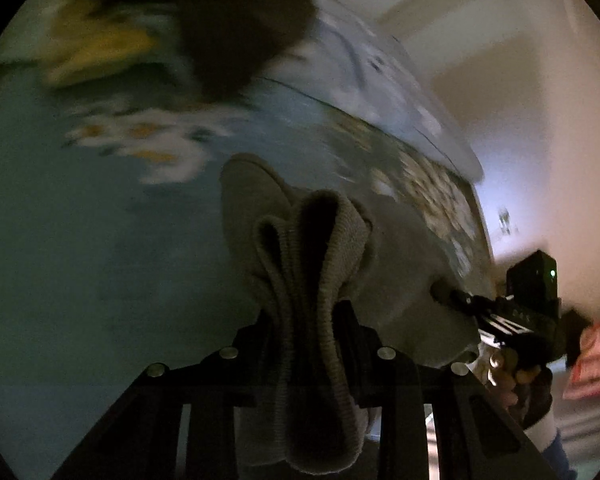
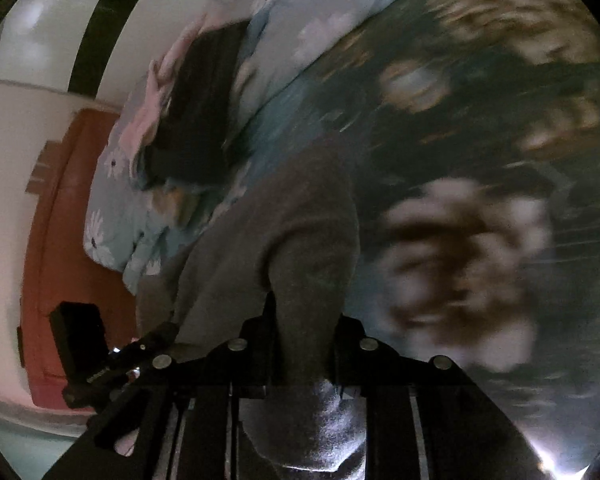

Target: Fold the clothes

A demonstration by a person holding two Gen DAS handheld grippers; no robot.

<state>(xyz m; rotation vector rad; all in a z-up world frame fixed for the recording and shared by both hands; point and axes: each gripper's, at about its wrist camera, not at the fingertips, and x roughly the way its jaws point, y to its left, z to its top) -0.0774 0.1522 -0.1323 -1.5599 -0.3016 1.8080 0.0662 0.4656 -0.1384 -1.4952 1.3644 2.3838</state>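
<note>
Your left gripper [image 1: 300, 320] and right gripper [image 2: 304, 332] are each clamped on the grey garment [image 1: 300, 248], lifted above the floral bedspread [image 1: 80, 240]; next, lay it flat there.

Open stretch of blue floral bedspread [image 1: 80, 260] lies ahead and to the left of the left gripper [image 1: 304, 332]; passage there is unobstructed. Further on, a dark garment [image 1: 236, 28] and a yellow item [image 1: 100, 48] lie heaped on the bed, blocking the far end. The grey garment [image 1: 300, 248], bunched between the fingers [image 1: 360, 332], fills the space directly ahead. To the right, the right gripper [image 1: 452, 296] stands close, with the wall [image 1: 540, 120] beyond. Right wrist view: patterned bedspread ahead is bare but blurred; an orange door [image 2: 60, 220] stands left.
</note>
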